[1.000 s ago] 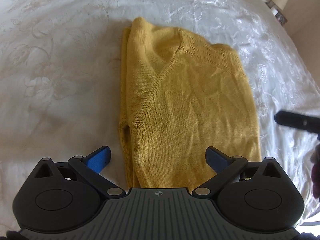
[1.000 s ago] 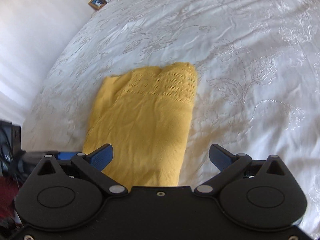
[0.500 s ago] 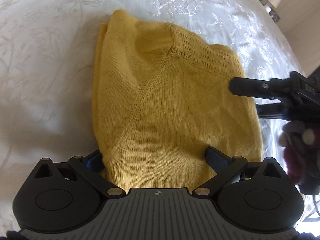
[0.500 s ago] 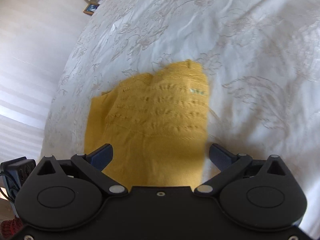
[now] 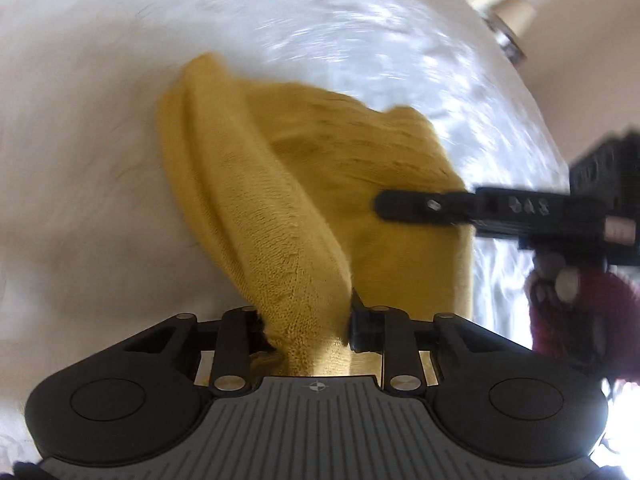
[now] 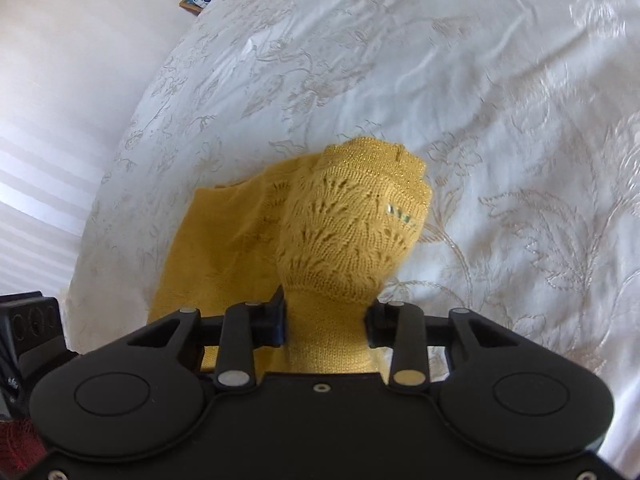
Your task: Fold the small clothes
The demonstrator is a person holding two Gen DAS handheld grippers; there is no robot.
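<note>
A small yellow knit sweater [image 5: 280, 216] lies partly folded on a white embroidered bedspread [image 5: 80, 160]. My left gripper [image 5: 306, 320] is shut on its near edge, which bunches up between the jaws and lifts off the bed. My right gripper [image 6: 326, 320] is shut on the lace-patterned end of the same sweater [image 6: 352, 232], also raised. The right gripper's black finger [image 5: 424, 210] shows in the left wrist view, over the sweater's right side. The left wrist view is blurred.
The bedspread [image 6: 480, 120] spreads wide around the sweater. A lamp and small items [image 5: 508, 28] stand beyond the bed's far right edge. A framed picture [image 6: 198, 0] sits beyond the bed in the right wrist view. A dark red sleeve [image 5: 580, 320] is behind the right gripper.
Both grippers went from open above the flat sweater to shut on its near edge. The gripped fabric now rises off the bed in two bunches.
</note>
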